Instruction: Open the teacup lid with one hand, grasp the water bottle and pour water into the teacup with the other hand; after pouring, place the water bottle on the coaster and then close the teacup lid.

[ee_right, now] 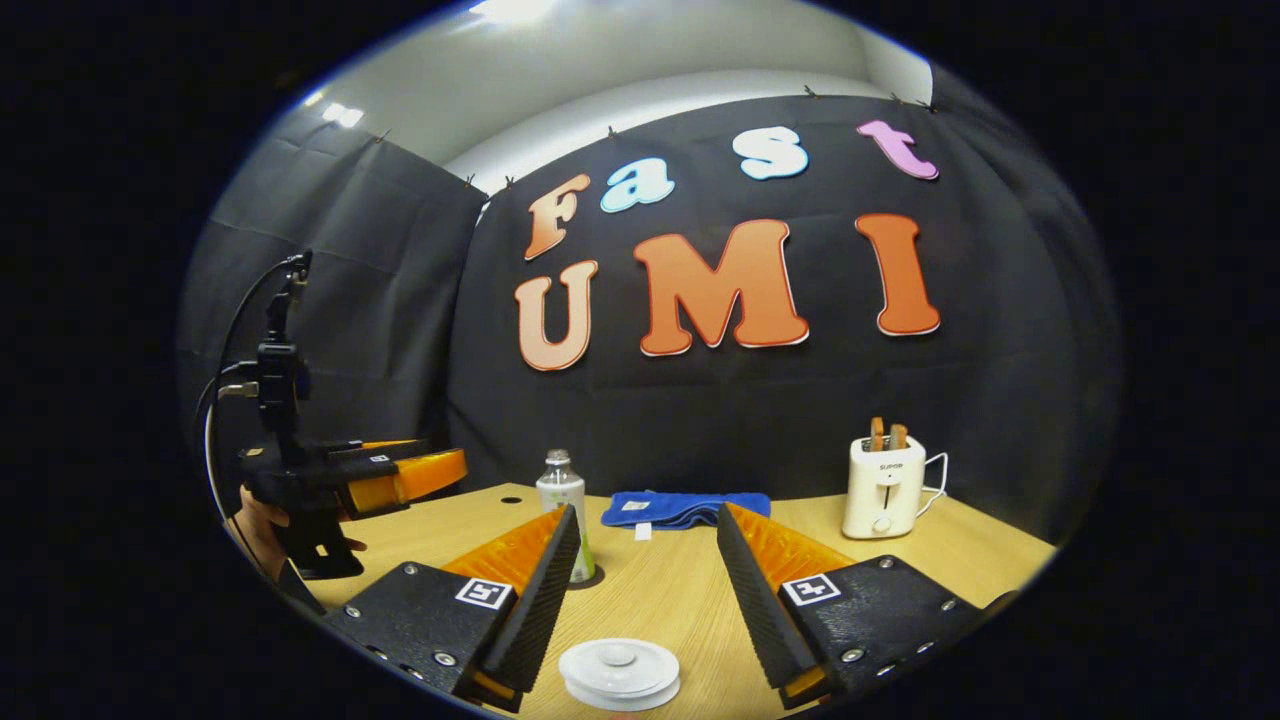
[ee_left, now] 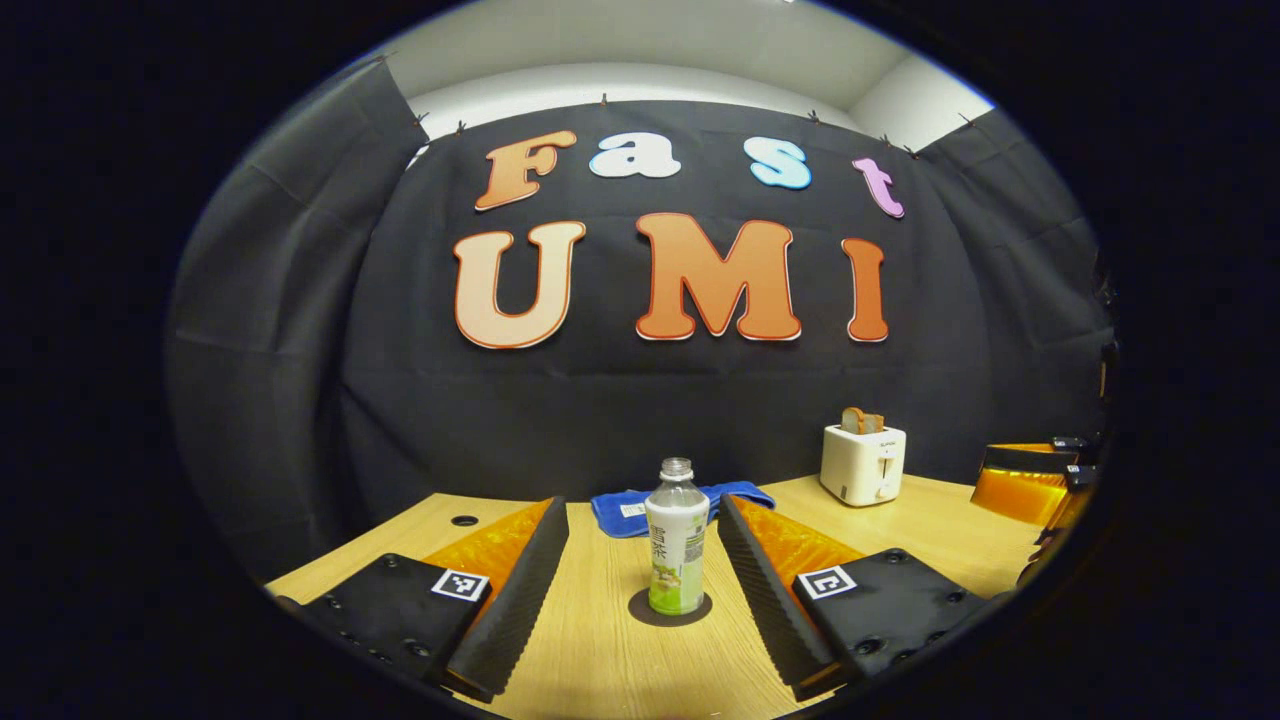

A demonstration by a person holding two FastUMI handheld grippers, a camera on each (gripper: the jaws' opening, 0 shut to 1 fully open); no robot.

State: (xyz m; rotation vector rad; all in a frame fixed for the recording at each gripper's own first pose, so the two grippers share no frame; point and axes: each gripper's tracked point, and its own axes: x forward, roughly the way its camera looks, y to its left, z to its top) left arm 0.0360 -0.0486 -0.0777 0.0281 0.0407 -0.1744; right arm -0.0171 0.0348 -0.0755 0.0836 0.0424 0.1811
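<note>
A clear water bottle [ee_left: 677,540] with a green-and-white label stands upright on a dark round coaster [ee_left: 670,610], straight ahead of my left gripper [ee_left: 640,503]. That gripper is open, its fingers wide on either side and short of the bottle. In the right gripper view, the white teacup [ee_right: 619,676] with its lid [ee_right: 618,660] on sits low between the fingers of my open right gripper [ee_right: 647,510]. The bottle [ee_right: 561,495] stands farther back, partly hidden by the left finger. The left gripper [ee_right: 440,470] hovers at the left, held by a hand [ee_right: 262,535].
A folded blue cloth [ee_left: 625,510] [ee_right: 685,508] lies at the back of the wooden table [ee_left: 600,650]. A white toaster [ee_left: 862,462] [ee_right: 884,487] with bread stands at the back right. The right gripper [ee_left: 1030,480] shows at the far right edge.
</note>
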